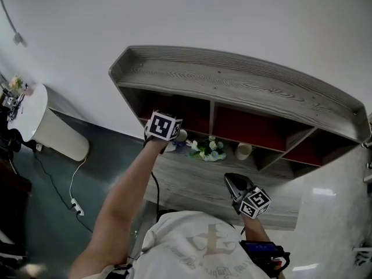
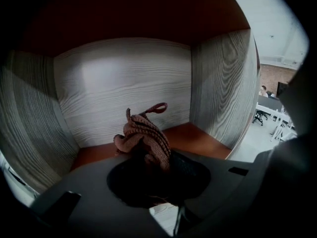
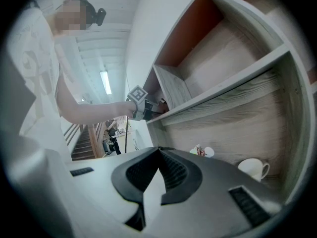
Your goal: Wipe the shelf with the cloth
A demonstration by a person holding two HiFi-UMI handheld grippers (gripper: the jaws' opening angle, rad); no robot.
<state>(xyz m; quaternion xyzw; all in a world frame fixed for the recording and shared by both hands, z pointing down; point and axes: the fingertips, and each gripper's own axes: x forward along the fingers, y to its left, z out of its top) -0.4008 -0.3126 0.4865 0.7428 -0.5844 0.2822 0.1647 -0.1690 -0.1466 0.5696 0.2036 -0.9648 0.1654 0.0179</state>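
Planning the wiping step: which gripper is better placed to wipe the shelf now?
Left. The left gripper already grips the cloth inside a compartment of the shelf. The right gripper is shut, empty and held outside the shelf.

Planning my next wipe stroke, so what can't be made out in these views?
Left gripper view: whether the cloth in the left gripper touches the compartment floor; the gripper's body covers that spot.
Head view: the cloth and jaws, hidden inside the shelf behind the marker cube.
Right gripper view: the small item beside the cup, too small to name.
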